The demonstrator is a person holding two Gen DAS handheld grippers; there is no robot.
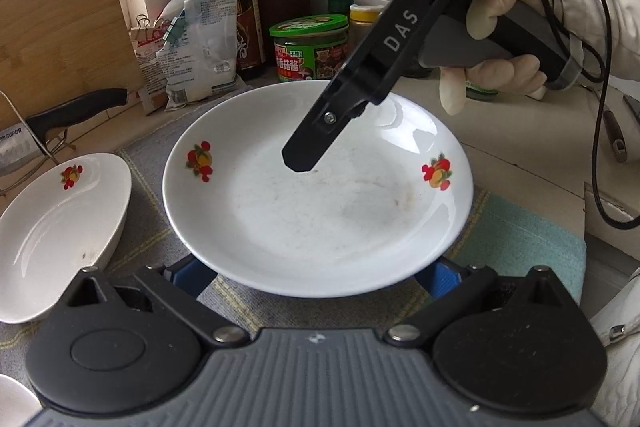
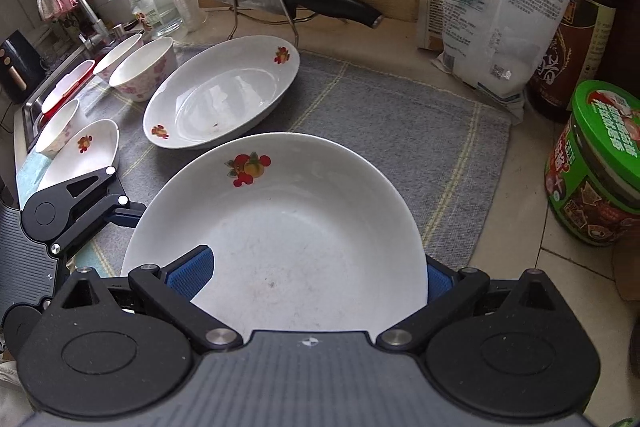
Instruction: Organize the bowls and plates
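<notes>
Plate (image 2: pixel 280 239) raised off grey mat (image 2: pixel 380 115), rim straddled by both grippers' fingers (image 2: pixel 192 273), clamping unconfirmed, probably for stacking.

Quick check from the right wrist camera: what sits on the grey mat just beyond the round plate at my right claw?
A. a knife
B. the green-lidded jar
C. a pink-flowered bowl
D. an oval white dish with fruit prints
D: the oval white dish with fruit prints lies on the grey mat right behind the far rim of the round plate.
</notes>
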